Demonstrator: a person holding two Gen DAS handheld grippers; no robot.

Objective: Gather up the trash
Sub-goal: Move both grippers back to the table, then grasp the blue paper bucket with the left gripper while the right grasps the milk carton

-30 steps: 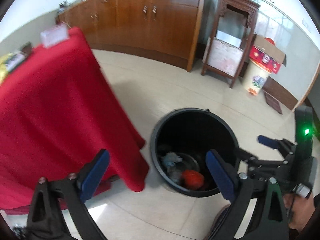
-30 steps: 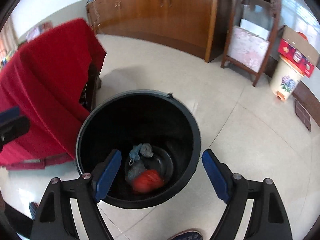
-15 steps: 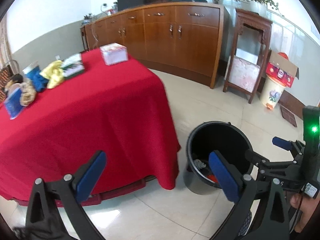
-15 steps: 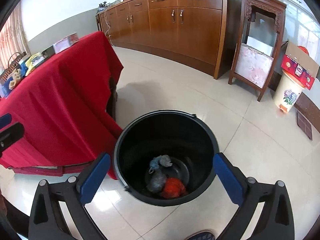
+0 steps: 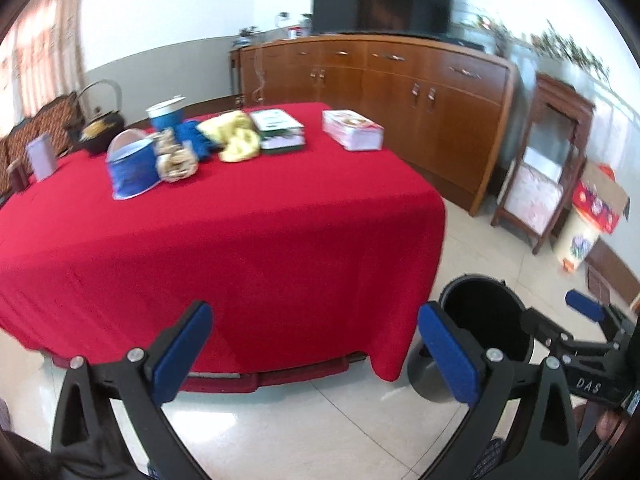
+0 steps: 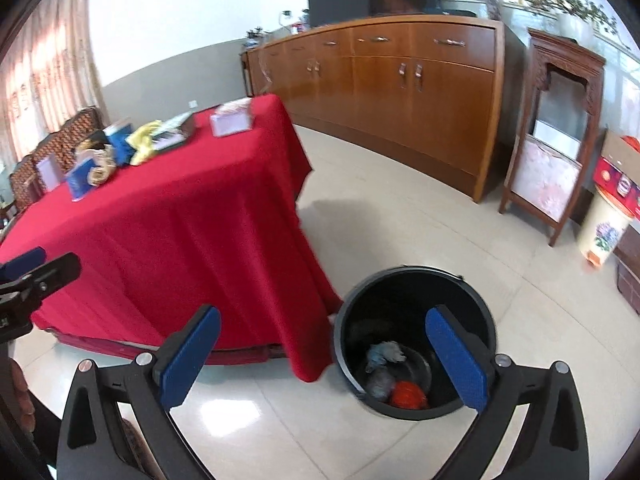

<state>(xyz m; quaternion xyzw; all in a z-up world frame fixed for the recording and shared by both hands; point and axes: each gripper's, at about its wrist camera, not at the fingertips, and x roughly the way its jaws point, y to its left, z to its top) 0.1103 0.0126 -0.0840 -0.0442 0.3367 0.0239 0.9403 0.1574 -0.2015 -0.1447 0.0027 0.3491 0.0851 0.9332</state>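
A black trash bin (image 6: 416, 344) stands on the floor beside the table with the red cloth (image 6: 168, 216). Inside it lie a red wad (image 6: 408, 395), a grey wad (image 6: 380, 384) and a blue-grey wad (image 6: 384, 354). The bin also shows in the left wrist view (image 5: 484, 320). On the red table (image 5: 224, 232) lie a crumpled yellow piece (image 5: 236, 136), a blue packet (image 5: 132, 168), a beige crumpled piece (image 5: 178, 158) and blue wrapping (image 5: 192, 136). My left gripper (image 5: 316, 356) is open and empty, in front of the table. My right gripper (image 6: 324, 360) is open and empty, above the bin's near side.
On the table also stand a white tin box (image 5: 352, 130), a green-white box (image 5: 280, 130), a blue cup (image 5: 164, 114), a kettle (image 5: 100, 120) and a grey cup (image 5: 42, 156). A wooden sideboard (image 5: 380, 80), a wooden stand (image 5: 548, 168) and a carton on a pail (image 5: 592, 216) line the far wall.
Both grippers have risen and swung left, away from the bin toward the table. The table top and its items have come into view. Both stay open and empty.
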